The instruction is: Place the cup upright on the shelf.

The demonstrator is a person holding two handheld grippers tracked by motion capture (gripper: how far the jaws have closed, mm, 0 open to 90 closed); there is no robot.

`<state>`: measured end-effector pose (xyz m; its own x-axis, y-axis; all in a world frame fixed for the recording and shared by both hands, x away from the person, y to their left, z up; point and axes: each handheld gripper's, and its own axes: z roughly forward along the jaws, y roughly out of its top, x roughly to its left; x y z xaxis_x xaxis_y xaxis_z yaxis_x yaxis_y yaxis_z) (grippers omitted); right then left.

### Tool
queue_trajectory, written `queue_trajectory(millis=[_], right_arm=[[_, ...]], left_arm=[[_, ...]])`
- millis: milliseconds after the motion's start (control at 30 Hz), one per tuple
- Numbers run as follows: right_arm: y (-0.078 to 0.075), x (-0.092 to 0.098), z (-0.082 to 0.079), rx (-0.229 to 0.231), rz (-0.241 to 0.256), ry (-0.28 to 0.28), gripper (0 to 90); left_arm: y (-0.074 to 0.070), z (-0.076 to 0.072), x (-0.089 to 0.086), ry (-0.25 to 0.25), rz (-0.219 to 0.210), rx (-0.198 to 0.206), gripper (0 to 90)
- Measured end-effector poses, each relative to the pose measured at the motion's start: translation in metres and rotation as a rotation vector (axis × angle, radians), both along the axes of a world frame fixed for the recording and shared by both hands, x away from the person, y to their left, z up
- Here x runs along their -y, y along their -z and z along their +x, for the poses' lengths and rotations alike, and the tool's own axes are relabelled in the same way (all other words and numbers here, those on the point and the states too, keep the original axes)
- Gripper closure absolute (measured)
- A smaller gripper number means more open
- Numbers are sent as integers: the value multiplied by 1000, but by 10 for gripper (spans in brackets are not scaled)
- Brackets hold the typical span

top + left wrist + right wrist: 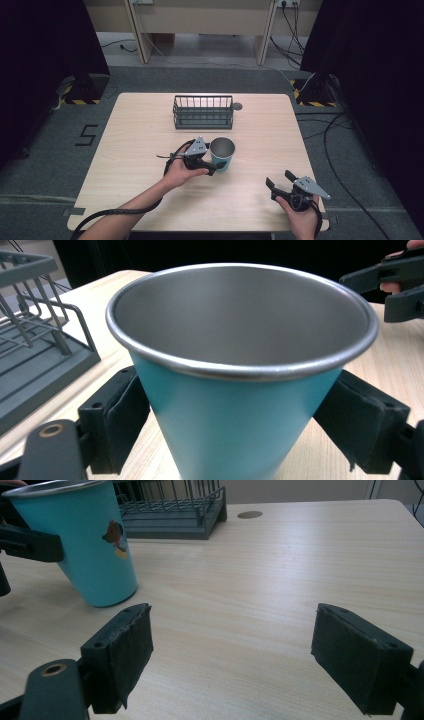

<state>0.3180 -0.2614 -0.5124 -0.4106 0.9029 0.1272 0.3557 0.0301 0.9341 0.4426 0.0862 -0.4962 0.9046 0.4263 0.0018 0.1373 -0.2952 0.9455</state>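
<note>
Between left claw (235,425) pads: teal cup (235,415), seemingly gripped.

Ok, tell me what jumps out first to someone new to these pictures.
The turquoise metal cup stands out first, near the middle of the wooden table, with the left gripper closed around its sides. Behind it, toward the far edge, sits a dark grey wire rack. The right gripper rests near the front right corner with its jaws spread wide and nothing between them.
</note>
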Motion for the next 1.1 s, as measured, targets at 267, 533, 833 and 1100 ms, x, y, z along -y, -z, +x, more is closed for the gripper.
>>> queue_trajectory(millis=[267,533,833,1100], right_arm=[[0,0,0,3,-3,1,176],[0,0,0,-2,2,2,176],[0,0,0,-1,4,3,176],[0,0,0,-1,6,4,176]], left_arm=[[-7,3,-5,-25,-17,10,162],[-16,7,-11,-45,-28,24,162],[-24,11,-17,-62,-37,36,162],[-32,15,-21,-80,-47,47,163]])
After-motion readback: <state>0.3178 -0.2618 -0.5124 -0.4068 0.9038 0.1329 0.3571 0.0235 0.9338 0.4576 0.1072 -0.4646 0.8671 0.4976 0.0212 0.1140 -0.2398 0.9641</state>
